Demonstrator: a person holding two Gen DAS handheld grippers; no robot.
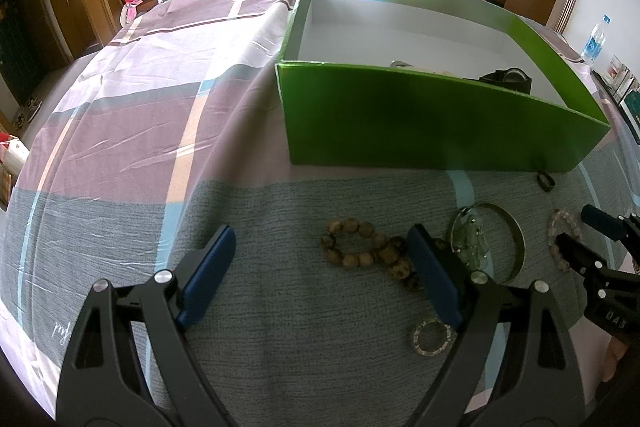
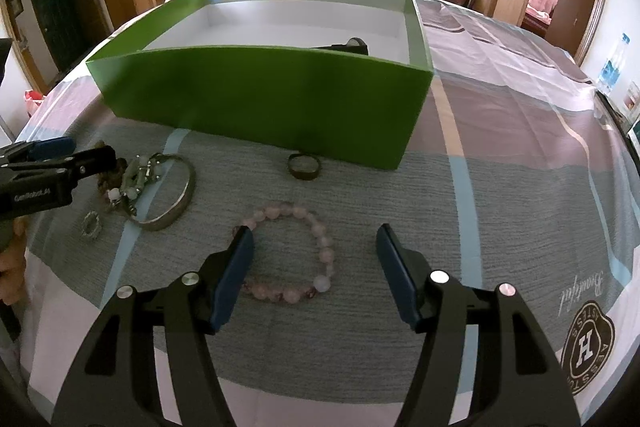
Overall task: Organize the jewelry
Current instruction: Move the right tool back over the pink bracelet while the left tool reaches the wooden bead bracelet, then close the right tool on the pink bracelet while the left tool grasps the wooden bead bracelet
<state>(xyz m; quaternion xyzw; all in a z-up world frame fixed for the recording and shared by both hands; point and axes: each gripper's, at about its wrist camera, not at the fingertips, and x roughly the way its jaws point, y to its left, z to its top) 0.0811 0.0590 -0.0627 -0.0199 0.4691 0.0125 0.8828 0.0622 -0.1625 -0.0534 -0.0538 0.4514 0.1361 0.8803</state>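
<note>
Both spread, the left gripper (image 1: 320,259) and right gripper (image 2: 314,247) hover near the green box (image 2: 260,99) front wall.

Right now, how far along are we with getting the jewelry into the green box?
Barely started. Done: a dark watch already lies in the green box. In hand: nothing; the left gripper and the right gripper are both open. Left on the cloth: wooden bead bracelet, pink bead bracelet, metal bangle, green bead piece, dark ring, small sparkly ring.
</note>
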